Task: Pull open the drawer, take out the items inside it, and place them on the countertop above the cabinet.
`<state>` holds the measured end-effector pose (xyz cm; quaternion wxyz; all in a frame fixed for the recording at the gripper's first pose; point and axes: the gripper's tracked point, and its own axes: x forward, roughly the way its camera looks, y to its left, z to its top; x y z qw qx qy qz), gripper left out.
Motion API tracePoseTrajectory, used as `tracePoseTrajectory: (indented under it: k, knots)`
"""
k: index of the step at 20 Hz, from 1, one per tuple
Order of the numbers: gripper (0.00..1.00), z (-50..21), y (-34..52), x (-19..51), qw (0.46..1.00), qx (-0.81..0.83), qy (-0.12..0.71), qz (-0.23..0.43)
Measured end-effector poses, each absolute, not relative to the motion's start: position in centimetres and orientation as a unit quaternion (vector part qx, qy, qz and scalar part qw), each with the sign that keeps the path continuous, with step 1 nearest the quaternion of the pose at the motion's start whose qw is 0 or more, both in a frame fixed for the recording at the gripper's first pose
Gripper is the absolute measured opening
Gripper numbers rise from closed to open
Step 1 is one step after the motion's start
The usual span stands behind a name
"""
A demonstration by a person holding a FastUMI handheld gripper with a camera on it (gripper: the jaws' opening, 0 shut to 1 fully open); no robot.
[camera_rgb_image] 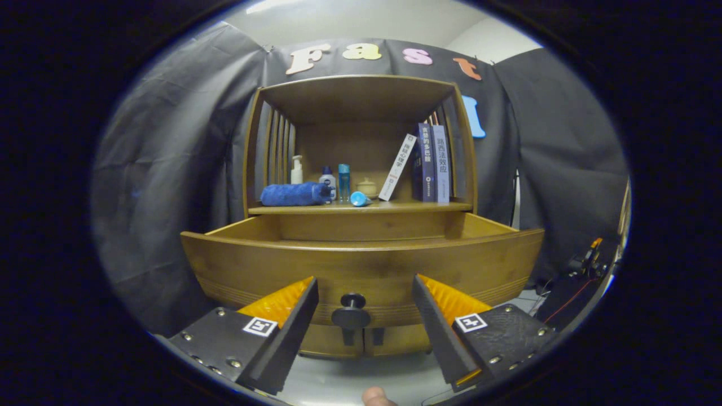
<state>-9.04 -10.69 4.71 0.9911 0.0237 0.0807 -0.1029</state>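
Note:
A wooden cabinet stands ahead with its drawer (361, 265) pulled out toward me. The drawer's dark round knob (351, 311) sits between my two fingers, untouched by either. My gripper (364, 307) is open, with its fingers spread wide on either side of the knob. The drawer's inside is hidden behind its front panel. On the countertop (361, 207) above the drawer lie a rolled blue towel (294, 194), a white pump bottle (296, 170), two small bottles (335, 181), a blue tube (360, 198) and a small lidded jar (367, 186).
Several books (428, 163) stand and lean at the right end of the countertop, under the cabinet's top shelf. Black cloth walls surround the cabinet. Some equipment with cables (586, 262) sits low at the right. A fingertip (377, 397) shows below the fingers.

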Motion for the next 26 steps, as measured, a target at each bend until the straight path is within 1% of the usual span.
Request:
tracePoseTrajectory:
  k: [7,11,22,25,26]
  knots:
    - [0.99,4.7,-13.6,-7.1,0.985,0.051,0.090,-0.135]
    - [0.99,4.8,-12.9,-6.7,0.984,0.098,0.090,-0.118]
    - [0.99,5.8,-13.1,-4.6,0.989,0.079,0.081,-0.098]
    - [0.99,6.9,-13.5,-3.4,0.990,0.077,0.065,-0.098]
    - [0.99,6.3,-13.5,-3.0,0.989,0.078,0.074,-0.097]
